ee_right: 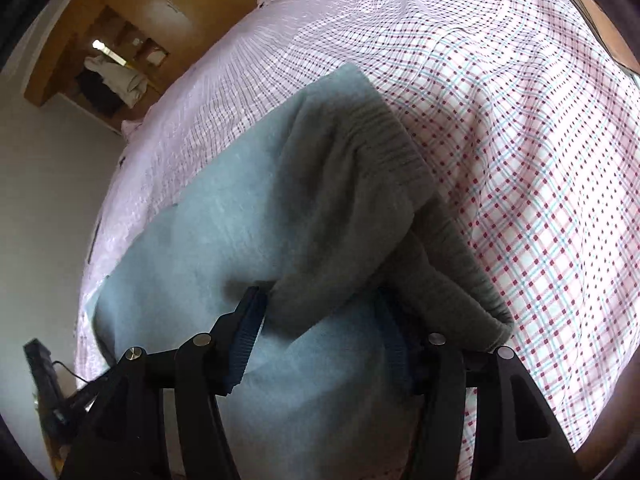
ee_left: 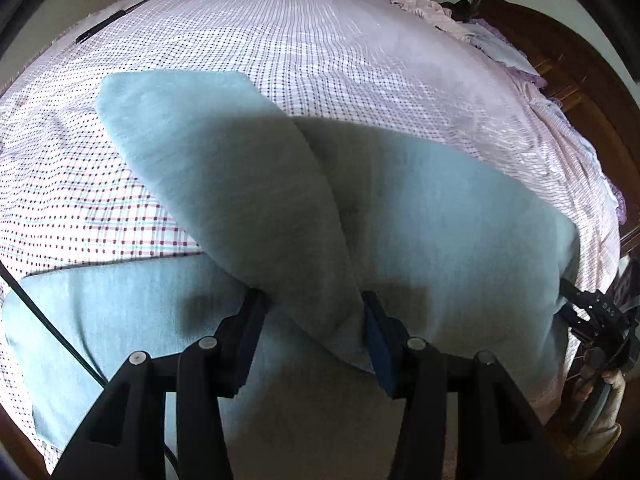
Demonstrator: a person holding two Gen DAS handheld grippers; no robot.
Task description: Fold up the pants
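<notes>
2 tools point(ee_left: 312, 320) point(ee_right: 320, 320), pants point(ee_left: 248, 184), checked bedsheet point(ee_left: 320, 60)

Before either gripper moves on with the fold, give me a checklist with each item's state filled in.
1. Pants leg between the left gripper fingers: ok.
2. Ribbed waistband draped over the right gripper: ok.
3. Firm pinch on either side: cannot tell, the jaws stand apart.
4. Lower layer lying flat on the checked sheet: ok.
5. Edges aligned: cannot tell.
</notes>
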